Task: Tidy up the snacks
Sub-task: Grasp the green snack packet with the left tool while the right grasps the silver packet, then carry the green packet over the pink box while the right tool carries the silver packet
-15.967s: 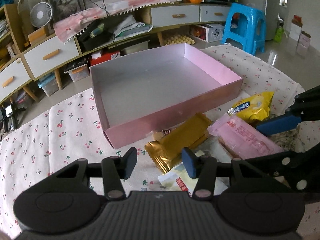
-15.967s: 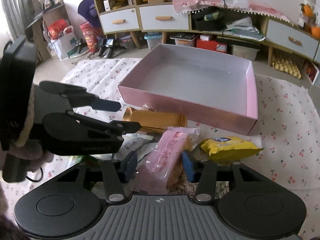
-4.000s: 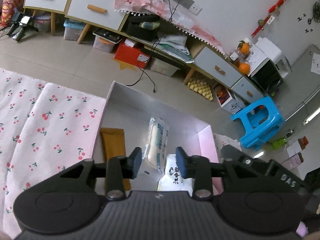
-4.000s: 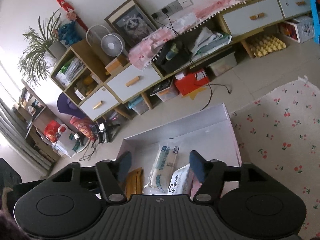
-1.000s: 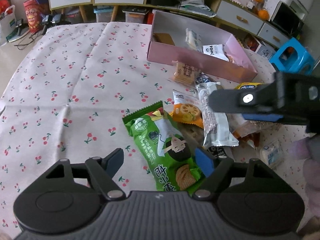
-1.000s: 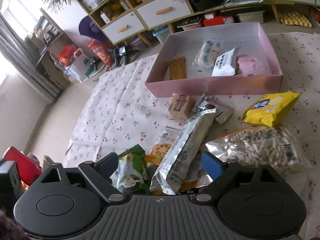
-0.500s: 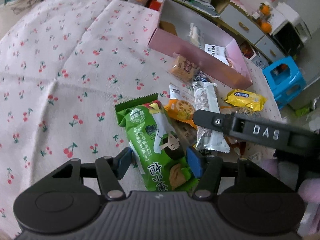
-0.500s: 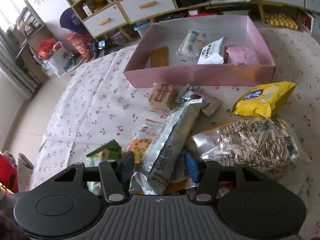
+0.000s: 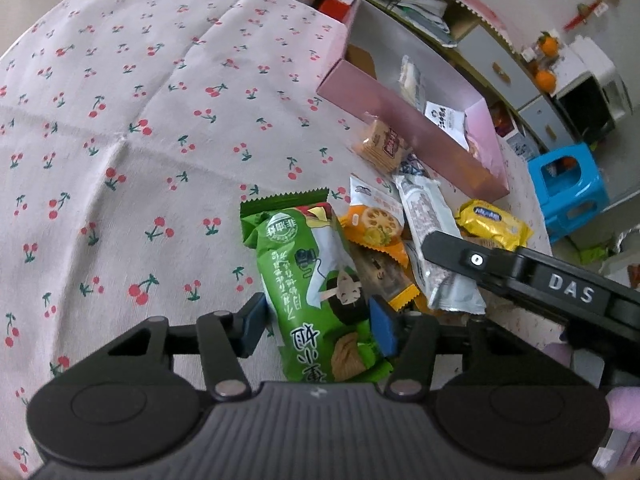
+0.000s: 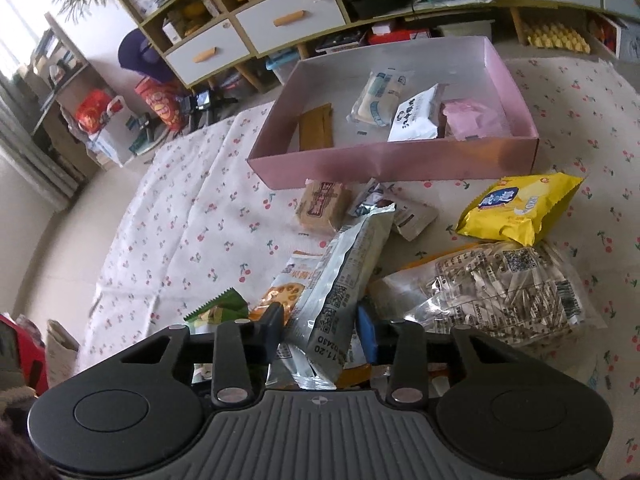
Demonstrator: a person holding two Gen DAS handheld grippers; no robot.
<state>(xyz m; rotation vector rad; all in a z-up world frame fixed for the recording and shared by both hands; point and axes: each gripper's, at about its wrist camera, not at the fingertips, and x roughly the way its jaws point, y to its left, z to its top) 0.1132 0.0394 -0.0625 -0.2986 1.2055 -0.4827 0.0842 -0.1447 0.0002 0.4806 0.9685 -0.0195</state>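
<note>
My left claw is narrower than a second ago, when it stood wide over the green bag. Its jaws are closing, and the bag lies lengthwise between them. The right pad seems to touch the bag's edge, the left pad is just beside it, so I judge this not yet a firm hold. My right claw was also wide a second ago. Its jaws are closing on the low end of the silver packet, and both pads look pressed to its sides. To me this means two more snacks are ready to go to the pink box, which stands at the far edge of the cherry cloth with four packets inside. The pile lies between the box and my claws.
</note>
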